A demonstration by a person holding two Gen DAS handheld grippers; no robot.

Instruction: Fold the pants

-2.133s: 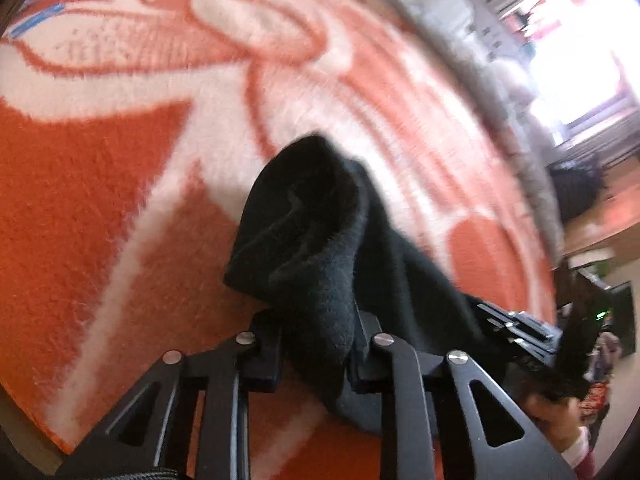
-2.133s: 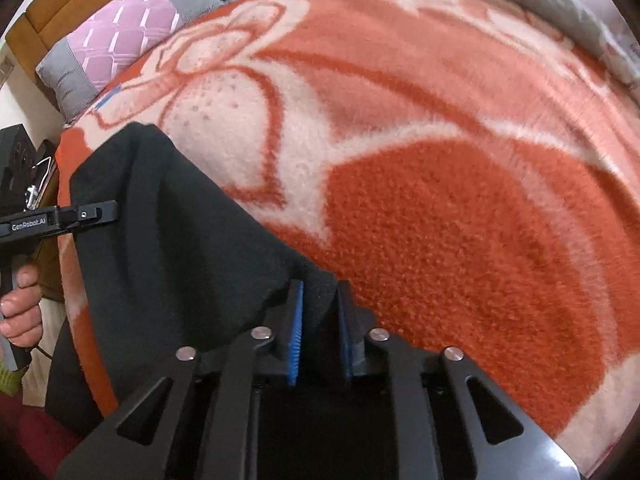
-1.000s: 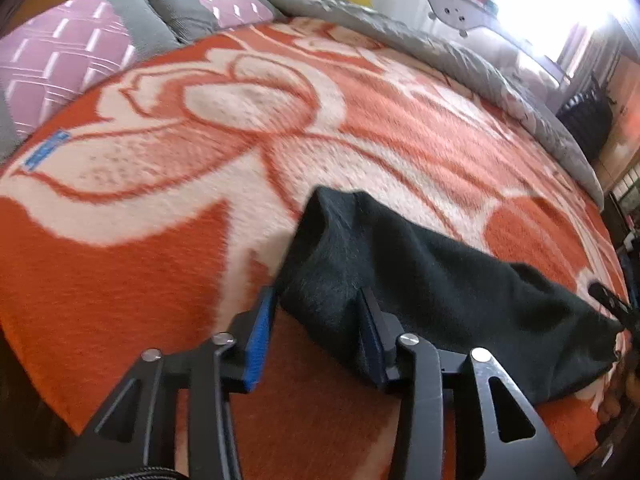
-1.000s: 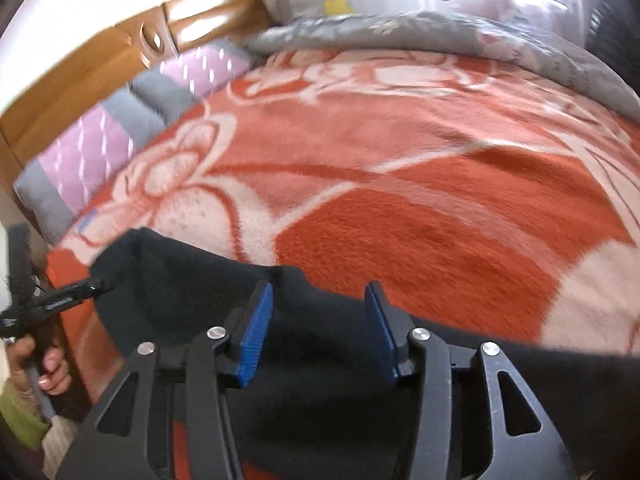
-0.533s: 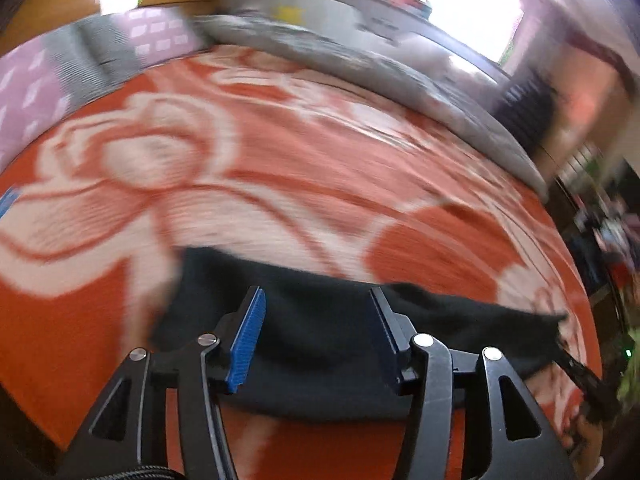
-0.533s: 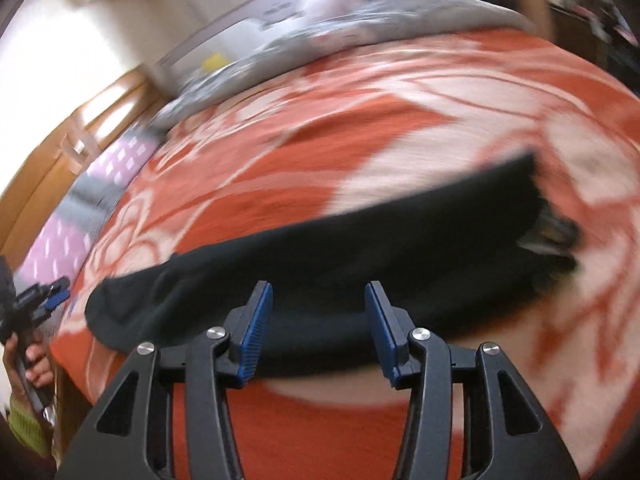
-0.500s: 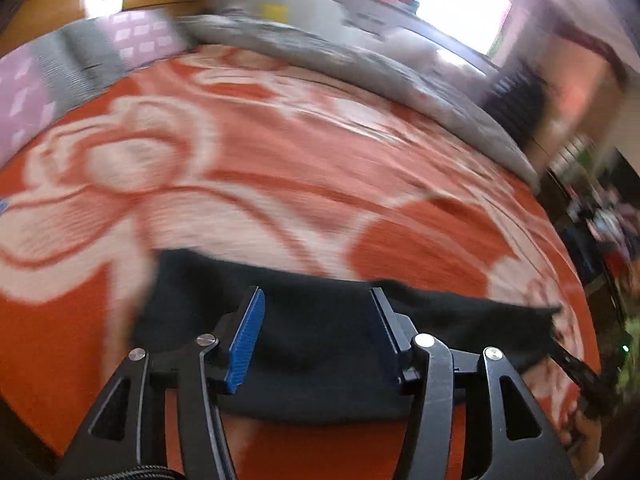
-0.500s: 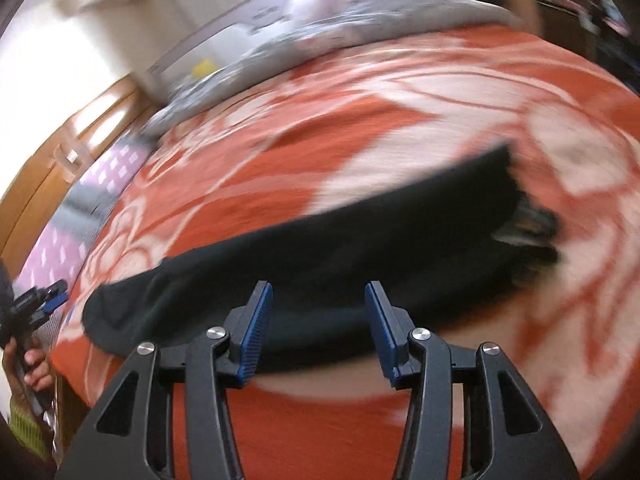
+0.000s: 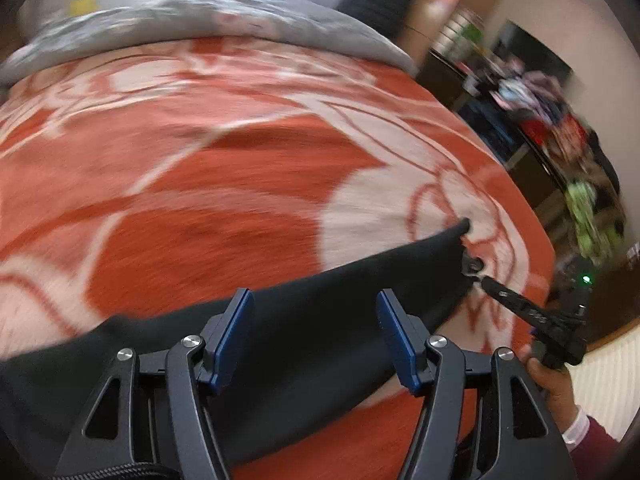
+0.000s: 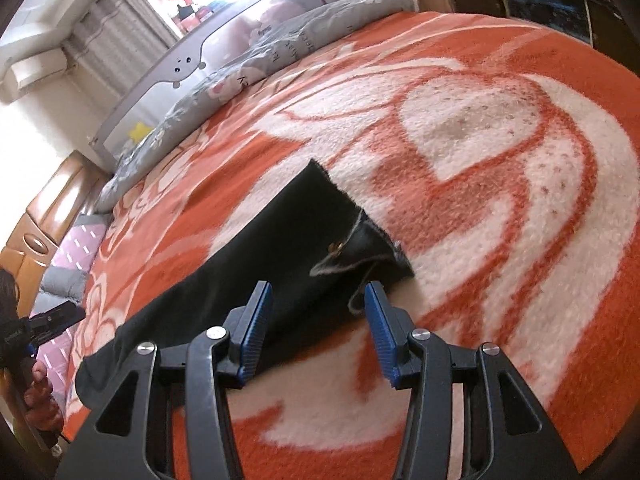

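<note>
One pair of black fleece pants [image 10: 256,280], laid out as a single long strip. One orange-and-white flowered fleece blanket [image 10: 500,184] on the bed. Two black tongs with blue pads: the left tongs [image 9: 316,332], their jaws opening with nothing between them, and the right tongs [image 10: 318,328]. One grey printed quilt [image 10: 256,52]. One pink-and-grey quilted pillow [image 10: 76,256].

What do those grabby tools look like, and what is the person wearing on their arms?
Each tool, left and right, is black with triangular cut-outs, silver screws and two flat blue ribbed pads. A braided black cable shows at the left tool's base. The hand gripping the right tool's handle wears a maroon sleeve with a white cuff.
</note>
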